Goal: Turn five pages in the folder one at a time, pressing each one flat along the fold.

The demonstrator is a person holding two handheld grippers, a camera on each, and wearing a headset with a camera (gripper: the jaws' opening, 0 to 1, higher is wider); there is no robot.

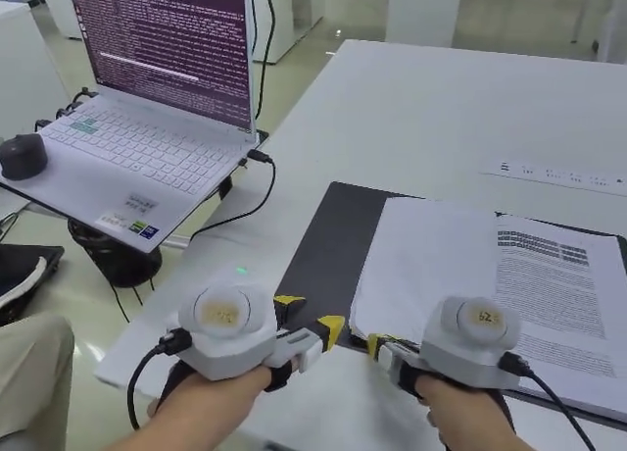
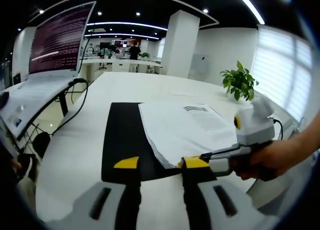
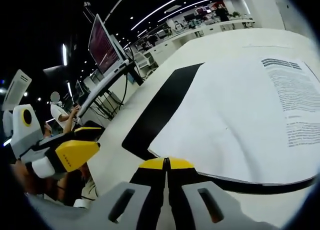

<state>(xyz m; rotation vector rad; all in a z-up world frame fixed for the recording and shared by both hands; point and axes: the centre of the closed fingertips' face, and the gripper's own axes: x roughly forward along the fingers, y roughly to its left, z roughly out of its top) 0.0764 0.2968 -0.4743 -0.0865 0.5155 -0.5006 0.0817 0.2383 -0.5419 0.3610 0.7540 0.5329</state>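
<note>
A black folder (image 1: 328, 255) lies open on the white table, its bare left cover (image 2: 122, 135) showing. A stack of white pages (image 1: 441, 265) rests on it, with printed text on the sheet (image 1: 568, 284) further right. My left gripper (image 1: 311, 314) hovers open over the folder's near left corner, nothing between its yellow tips (image 2: 161, 162). My right gripper (image 1: 375, 345) is shut, its tips (image 3: 166, 163) pressed together at the near left corner of the page stack (image 3: 235, 115). Whether they pinch a sheet is not visible.
An open laptop (image 1: 147, 127) stands on a raised stand at the left, with a dark mouse (image 1: 22, 155) beside it and a cable (image 1: 245, 206) running to the table. A loose printed sheet (image 1: 558, 174) lies beyond the folder. The table edge (image 1: 186, 304) runs close at the left.
</note>
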